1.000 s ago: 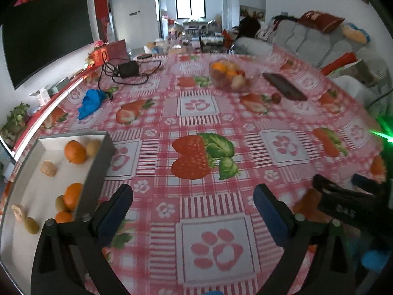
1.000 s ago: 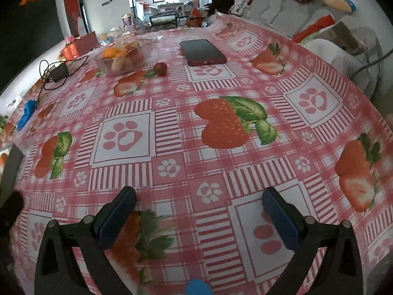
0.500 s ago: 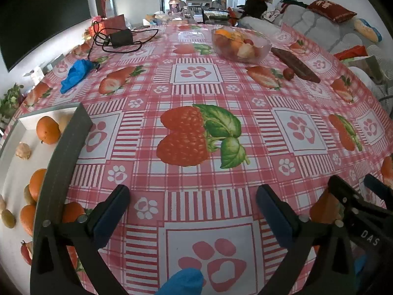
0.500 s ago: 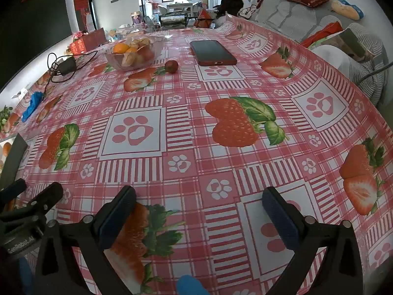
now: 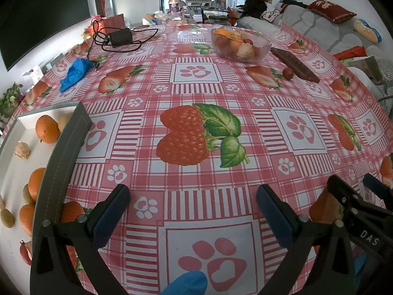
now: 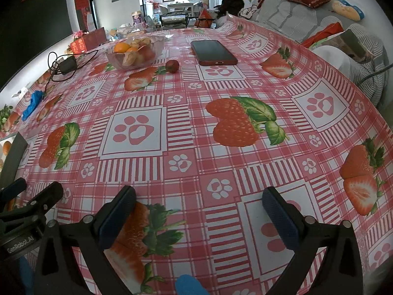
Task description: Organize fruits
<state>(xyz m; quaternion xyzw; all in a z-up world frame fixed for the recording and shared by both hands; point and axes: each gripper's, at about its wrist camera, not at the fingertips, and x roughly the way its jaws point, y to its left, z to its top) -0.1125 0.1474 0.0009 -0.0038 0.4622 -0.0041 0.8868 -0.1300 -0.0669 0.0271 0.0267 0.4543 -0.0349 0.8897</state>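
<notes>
A clear glass bowl (image 5: 239, 42) (image 6: 135, 52) holding oranges and other fruit stands far across the table. A small red fruit (image 5: 287, 73) (image 6: 172, 66) lies loose beside it, next to a phone. At the left, a grey-walled white tray (image 5: 65, 152) holds several oranges (image 5: 47, 129) and small brownish fruits. My left gripper (image 5: 192, 205) hovers open and empty over the tablecloth near the tray. My right gripper (image 6: 199, 205) is open and empty too, low over the near part of the table. Each gripper shows at the edge of the other's view.
A red-cased phone (image 6: 213, 52) lies face up beyond the loose fruit. A blue cloth (image 5: 75, 73) and a black charger with cable (image 5: 119, 37) sit at the far left. A sofa with cushions (image 6: 299, 12) borders the table's right side.
Both grippers have tilted and shifted forward over the table, so the bowl and loose fruit appear closer. Both stay open and empty.
</notes>
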